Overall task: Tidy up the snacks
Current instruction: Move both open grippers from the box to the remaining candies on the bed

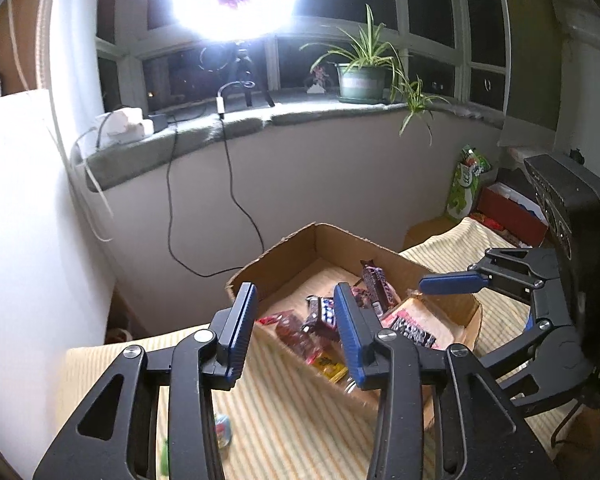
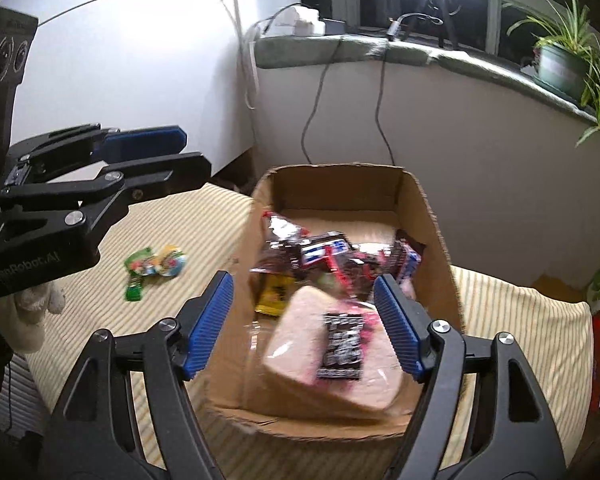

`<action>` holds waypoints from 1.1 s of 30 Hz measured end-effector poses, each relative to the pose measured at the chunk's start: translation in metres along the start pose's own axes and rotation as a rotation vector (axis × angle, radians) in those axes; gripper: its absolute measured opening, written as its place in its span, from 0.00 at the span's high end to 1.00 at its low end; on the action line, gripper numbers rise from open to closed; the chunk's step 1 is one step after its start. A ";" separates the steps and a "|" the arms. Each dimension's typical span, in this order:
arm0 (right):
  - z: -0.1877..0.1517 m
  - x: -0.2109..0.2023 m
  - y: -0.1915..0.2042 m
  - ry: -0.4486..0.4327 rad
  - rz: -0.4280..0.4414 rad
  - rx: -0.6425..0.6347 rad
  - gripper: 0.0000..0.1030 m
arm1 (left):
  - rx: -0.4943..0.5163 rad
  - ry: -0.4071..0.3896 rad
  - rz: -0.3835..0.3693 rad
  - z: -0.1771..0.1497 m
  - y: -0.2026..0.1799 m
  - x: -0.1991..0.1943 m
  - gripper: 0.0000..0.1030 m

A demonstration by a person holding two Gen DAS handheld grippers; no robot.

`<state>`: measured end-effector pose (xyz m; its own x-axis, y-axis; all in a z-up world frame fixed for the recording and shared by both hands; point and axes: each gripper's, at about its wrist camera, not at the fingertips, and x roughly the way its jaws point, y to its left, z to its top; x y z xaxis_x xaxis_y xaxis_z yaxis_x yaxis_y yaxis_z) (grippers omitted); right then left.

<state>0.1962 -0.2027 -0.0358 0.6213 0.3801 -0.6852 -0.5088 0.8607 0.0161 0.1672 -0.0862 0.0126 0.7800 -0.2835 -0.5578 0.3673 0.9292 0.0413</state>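
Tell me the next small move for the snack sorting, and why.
Probably swing the left hand-held gripper down toward the small green and yellow snack packets on the striped cloth. They are the only snacks in view outside the brown cardboard box, and both hand-held grippers, including the right, are open and empty.

Open brown cardboard box (image 2: 440, 216) on striped cloth, holding heaped dark and red snack wrappers (image 2: 320, 256); pale bagged bread slice (image 2: 300, 336) tilted near front wall.
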 end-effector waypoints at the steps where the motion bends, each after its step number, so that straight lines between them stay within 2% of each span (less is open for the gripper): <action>1: -0.001 -0.001 0.006 -0.002 0.004 -0.008 0.27 | -0.007 -0.002 0.003 -0.004 0.004 -0.005 0.63; 7: -0.005 -0.005 0.038 -0.028 0.018 -0.036 0.27 | -0.087 0.015 0.052 -0.034 0.043 -0.027 0.62; 10: -0.008 -0.007 0.053 -0.049 0.067 -0.037 0.27 | -0.149 0.031 0.084 -0.057 0.068 -0.040 0.62; 18: -0.018 0.014 0.103 0.005 0.152 -0.098 0.27 | -0.276 0.107 0.143 -0.116 0.117 -0.054 0.62; 26: -0.031 0.045 0.145 0.084 0.225 -0.154 0.27 | -0.327 0.168 0.096 -0.147 0.129 -0.044 0.62; 28: -0.033 0.053 0.150 0.097 0.235 -0.154 0.32 | -0.332 0.184 0.073 -0.150 0.129 -0.038 0.62; 30: -0.033 0.062 0.156 0.117 0.248 -0.151 0.44 | -0.335 0.199 0.055 -0.152 0.130 -0.030 0.66; 33: -0.034 0.076 0.165 0.146 0.257 -0.157 0.48 | -0.328 0.219 0.033 -0.153 0.131 -0.021 0.71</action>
<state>0.1393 -0.0438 -0.1097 0.3750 0.5155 -0.7705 -0.7304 0.6761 0.0968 0.1215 0.0776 -0.0973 0.6493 -0.2283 -0.7254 0.1350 0.9733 -0.1854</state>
